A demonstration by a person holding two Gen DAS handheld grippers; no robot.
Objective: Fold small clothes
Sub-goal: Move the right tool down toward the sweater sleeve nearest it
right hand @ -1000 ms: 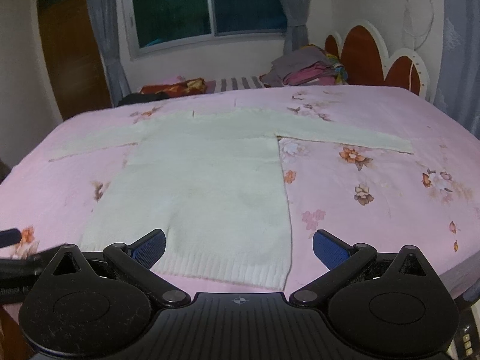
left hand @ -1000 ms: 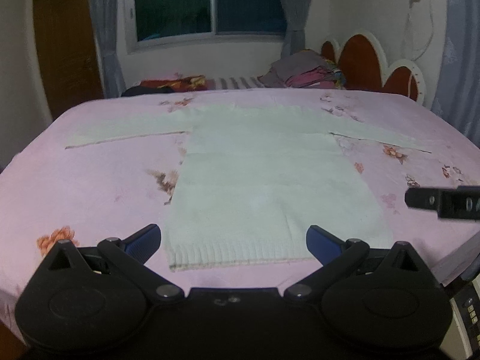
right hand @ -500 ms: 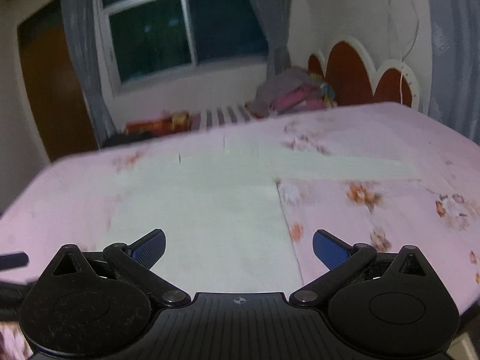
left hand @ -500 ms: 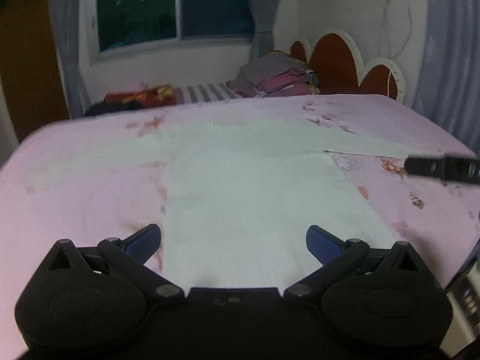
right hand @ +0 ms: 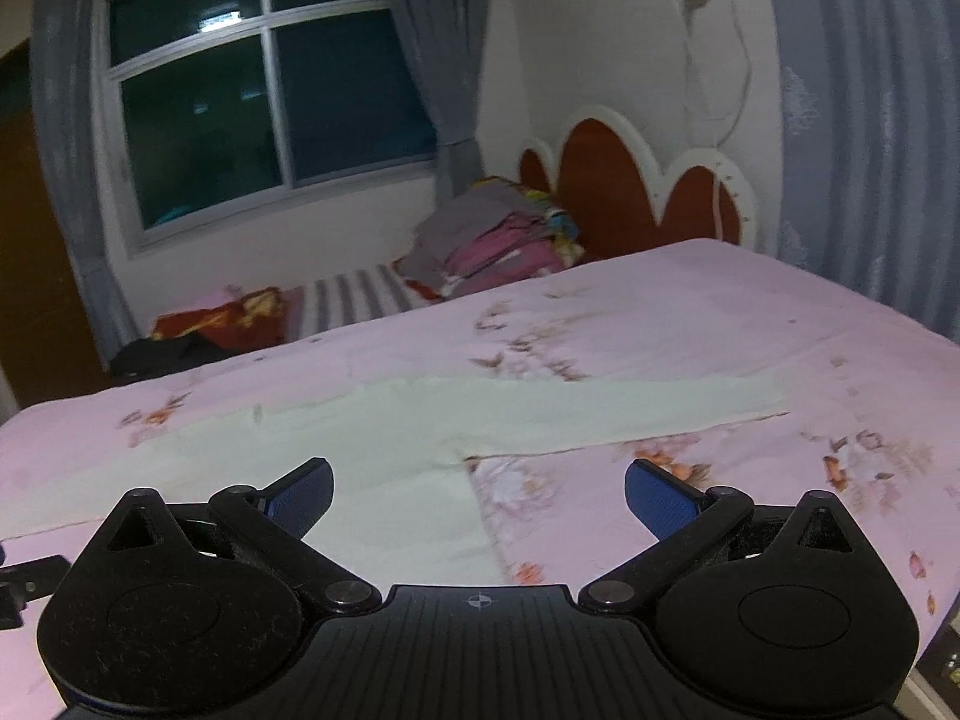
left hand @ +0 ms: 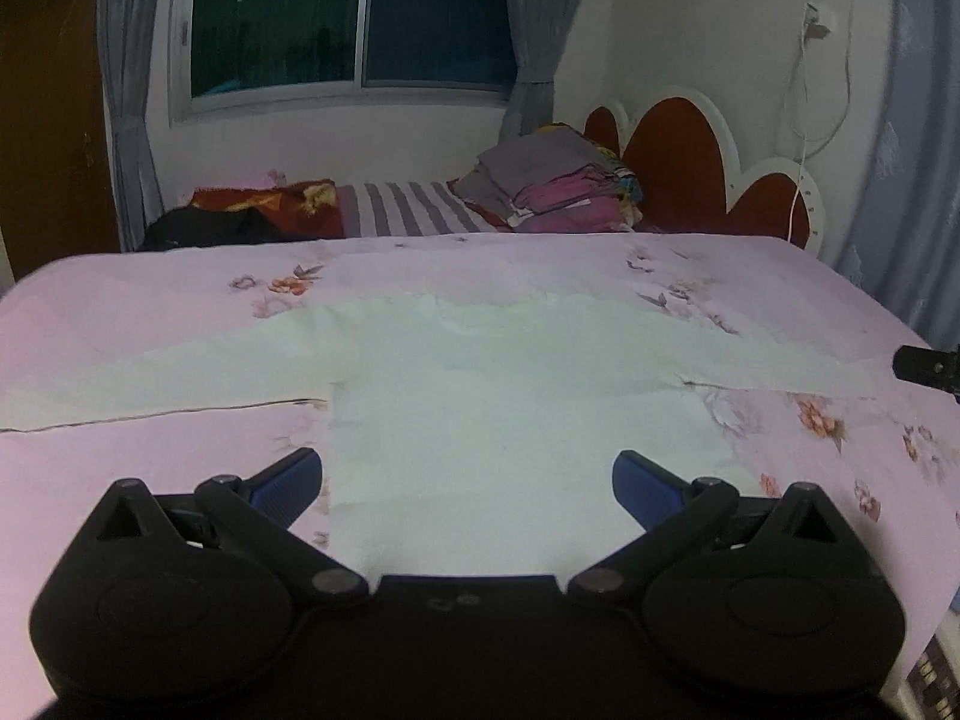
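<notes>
overhead, both hand-held grippers [left hand: 467, 482] [right hand: 479, 492] wide apart, empty, above flat sweater [left hand: 510, 408].

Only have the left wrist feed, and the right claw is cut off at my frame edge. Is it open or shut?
Observer: Open. The right claw has its blue pads wide apart, with nothing between them.
Operator: What is it aimed at?
Observer: The right armpit of the cream knitted sweater. In the right wrist view that corner sits about midway between the pads.
Operator: Is the right sleeve flat out to the cuff?
Observer: Yes. The right sleeve lies straight and flat on the pink floral bedsheet, and its cuff end is not folded.
</notes>
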